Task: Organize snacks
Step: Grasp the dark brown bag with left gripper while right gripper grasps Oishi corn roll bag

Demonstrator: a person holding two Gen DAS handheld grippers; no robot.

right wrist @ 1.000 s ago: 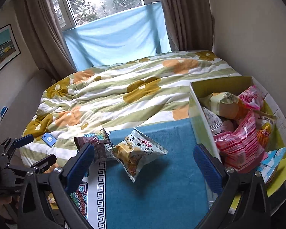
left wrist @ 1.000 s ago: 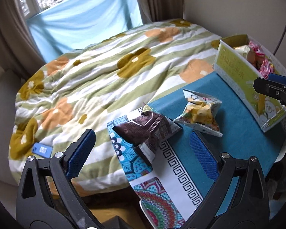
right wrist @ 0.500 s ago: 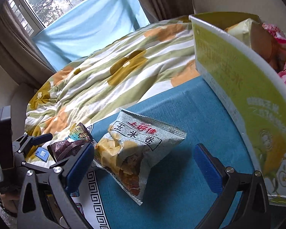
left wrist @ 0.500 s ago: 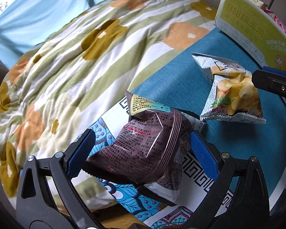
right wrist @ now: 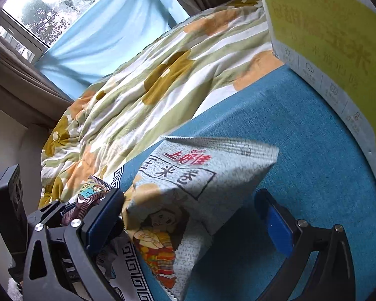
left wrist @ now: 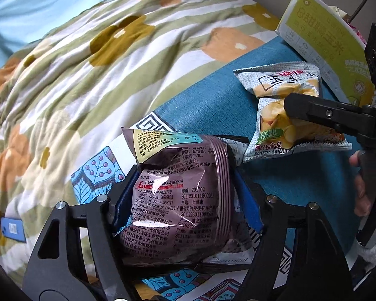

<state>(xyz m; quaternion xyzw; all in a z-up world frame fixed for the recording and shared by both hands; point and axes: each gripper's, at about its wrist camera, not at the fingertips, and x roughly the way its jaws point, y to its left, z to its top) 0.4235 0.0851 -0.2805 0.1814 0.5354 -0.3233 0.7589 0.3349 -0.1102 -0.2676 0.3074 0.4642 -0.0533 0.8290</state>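
while the left tool (left wrist: 185,195), its jaws just closing, clamps the purple snack bag (left wrist: 180,200), the right tool (right wrist: 195,215) stands apart around the grey corn-chip bag (right wrist: 188,190) beside it.

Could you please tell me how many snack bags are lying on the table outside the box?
2. The purple bag sits clamped in the left gripper; the grey chips bag lies between the right gripper's open jaws. The box may hide more.
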